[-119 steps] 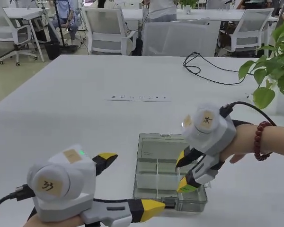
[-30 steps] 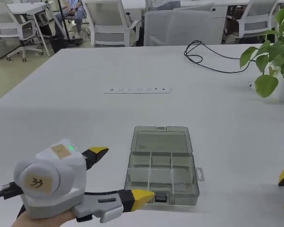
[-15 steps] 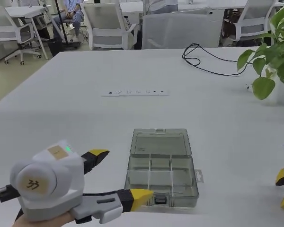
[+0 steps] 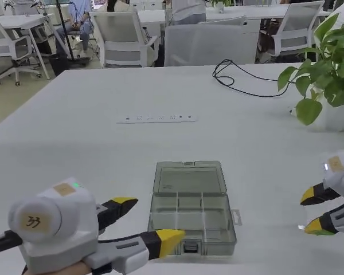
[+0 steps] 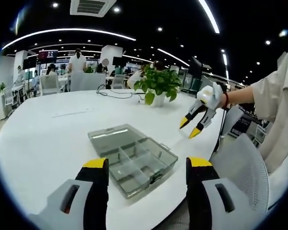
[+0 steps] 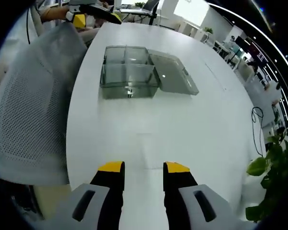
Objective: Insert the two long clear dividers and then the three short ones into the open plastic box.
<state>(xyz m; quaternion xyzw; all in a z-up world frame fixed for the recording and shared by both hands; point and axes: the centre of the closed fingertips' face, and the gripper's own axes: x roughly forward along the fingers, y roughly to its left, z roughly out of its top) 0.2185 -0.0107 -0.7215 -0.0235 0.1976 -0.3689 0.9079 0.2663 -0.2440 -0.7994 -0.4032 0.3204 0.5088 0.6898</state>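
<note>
Since four seconds ago the right gripper has left the box, where its jaws had been down among the compartments, and it now sits well out to the side. The left gripper is where it was, at the box's near left corner.

In the head view the left gripper point(image 4: 148, 219) is held low over the white table point(image 4: 74, 143), jaws spread wide with nothing between them. Its lower yellow tip lies just beside the front wall of the plastic box point(image 4: 209, 242), close to the latch point(image 4: 189, 247). The left gripper view puts the box straight ahead between those two wide jaws.

The box lies open, its lid point(image 4: 189, 177) folded flat on the far side. Clear dividers point(image 4: 190, 213) stand inside and split the tray into a grid of compartments; their exact number is hard to read. Beyond the lid, well away from both tools, lie a power strip point(image 4: 157, 119) and a looped black cable point(image 4: 241, 77).

The right gripper point(image 4: 309, 212) hovers to the right of the box, well apart from it. Its jaws are parted, less widely than the left's, and empty. Its own view shows bare table just ahead of its tips and the box farther on, with a mesh chair back point(image 6: 33, 110) off to the side. A potted plant point(image 4: 324, 69) stands beyond this gripper.
</note>
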